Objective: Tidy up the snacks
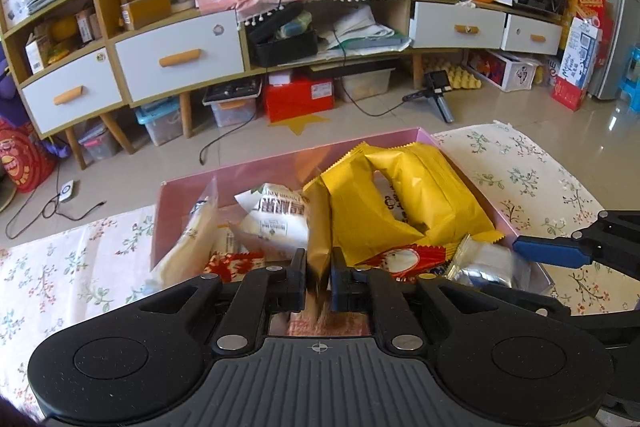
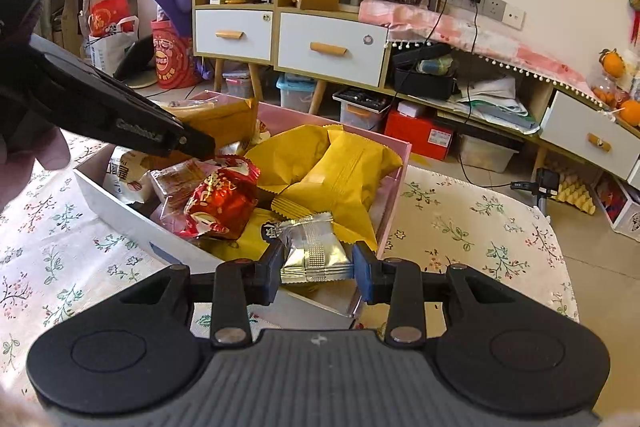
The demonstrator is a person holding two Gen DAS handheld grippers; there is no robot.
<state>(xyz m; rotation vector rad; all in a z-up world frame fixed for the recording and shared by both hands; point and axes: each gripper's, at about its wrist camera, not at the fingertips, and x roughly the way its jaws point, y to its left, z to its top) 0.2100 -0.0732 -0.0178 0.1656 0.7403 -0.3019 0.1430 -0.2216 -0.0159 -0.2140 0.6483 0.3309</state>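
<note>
Left wrist view shows the pink box point(image 1: 432, 143) standing on the flowered tablecloth point(image 1: 80, 267), crammed with snacks, and the left gripper point(image 1: 319, 269) hanging over its near edge with its jaws pinching a narrow gold packet point(image 1: 319, 227) that stands on end between them. To the left in the box lean a pale clear-wrapped snack point(image 1: 192, 239) and a white printed packet point(image 1: 276, 215); in the middle and far right lie big yellow crinkled packets point(image 1: 400, 203), puffy and creased, with zigzag seals. Near right sits a red foil packet point(image 1: 404, 259), glossy and crumpled. At the right edge the right gripper point(image 2: 319, 259), seen best in its own view, is clamped on a small silver foil packet point(image 2: 314, 247) with a ribbed seal, held just above the near right corner of the box. The step in hand looks like loading both packets into the box. Next, I judge, each one needs lowering into a free gap before the jaws let go, the gold packet laid flat rather than left standing, since the heap is loose and a packet could slide off
</note>
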